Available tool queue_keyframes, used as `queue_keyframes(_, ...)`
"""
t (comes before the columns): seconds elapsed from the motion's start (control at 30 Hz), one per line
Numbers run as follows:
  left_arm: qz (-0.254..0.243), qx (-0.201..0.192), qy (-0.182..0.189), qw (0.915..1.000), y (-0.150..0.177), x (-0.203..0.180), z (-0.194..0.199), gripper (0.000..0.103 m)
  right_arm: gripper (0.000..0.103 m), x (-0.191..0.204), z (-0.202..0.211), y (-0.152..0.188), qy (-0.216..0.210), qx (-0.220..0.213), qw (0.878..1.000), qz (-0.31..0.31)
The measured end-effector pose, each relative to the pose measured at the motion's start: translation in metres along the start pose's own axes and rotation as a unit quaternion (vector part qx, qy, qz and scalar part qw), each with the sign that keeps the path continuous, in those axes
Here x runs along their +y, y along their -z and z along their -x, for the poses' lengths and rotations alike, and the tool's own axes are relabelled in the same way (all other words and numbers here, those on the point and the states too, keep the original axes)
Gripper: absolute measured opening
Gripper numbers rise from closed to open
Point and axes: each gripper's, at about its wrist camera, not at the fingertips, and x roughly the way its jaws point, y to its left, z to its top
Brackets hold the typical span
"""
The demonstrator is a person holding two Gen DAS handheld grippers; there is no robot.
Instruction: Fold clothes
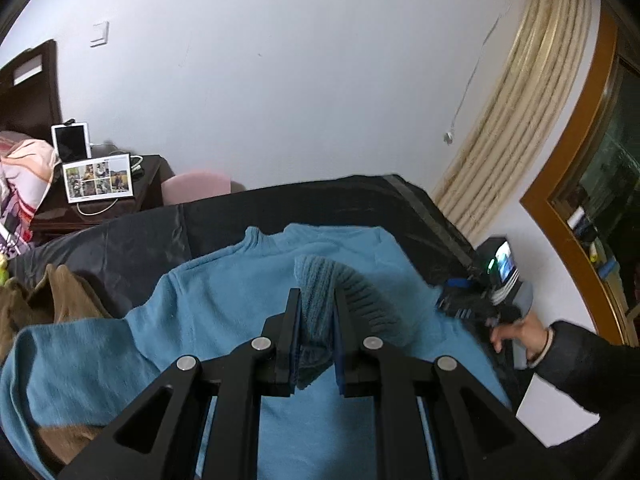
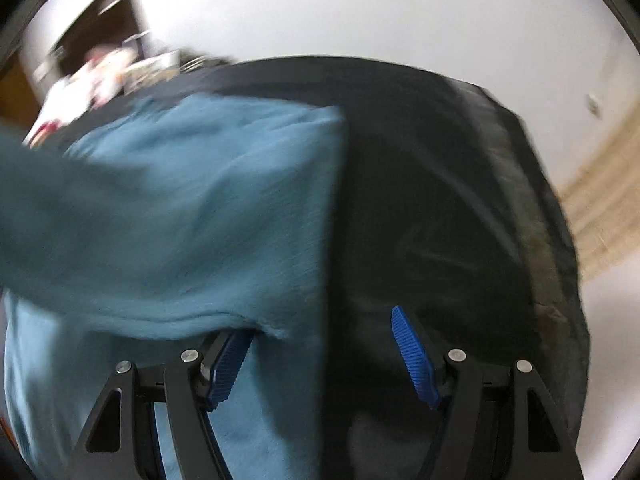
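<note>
Clamped between the left gripper (image 1: pixel 317 312) fingers, a ribbed cuff hangs above the blue sweater (image 1: pixel 240 280) spread on the dark-covered table (image 1: pixel 360 200), right gripper (image 2: pixel 324 356) gaping empty beside its edge: folding looks barely begun.

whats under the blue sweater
The blue sweater lies spread on a dark cover. At its left, brown fabric pokes out beneath the sleeve. What the cover hides cannot be seen. The left gripper pinches the ribbed cuff.
</note>
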Motion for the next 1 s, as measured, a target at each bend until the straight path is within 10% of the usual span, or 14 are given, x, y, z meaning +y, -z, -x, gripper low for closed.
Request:
queue_keyframes(0.37, -0.029, 0.187, 0.003, 0.9820, 0.079, 0.045, -0.114, 0.015, 0.072, -0.037, 0.008, 0.027, 0.008, 0.032, 0.999, -0.043)
queue_keyframes(0.67, -0.013, 0.179, 0.018, 0.9835, 0.082, 0.053, -0.119, 0.016, 0.074, -0.010, 0.054, -0.018, -0.045, -0.036, 0.998, 0.000)
queue_keyframes(1.0, -0.018, 0.137, 0.023, 0.9902, 0.055, 0.051, -0.104, 0.016, 0.073, 0.048, -0.047, -0.059, -0.023, 0.035, 0.995, 0.089)
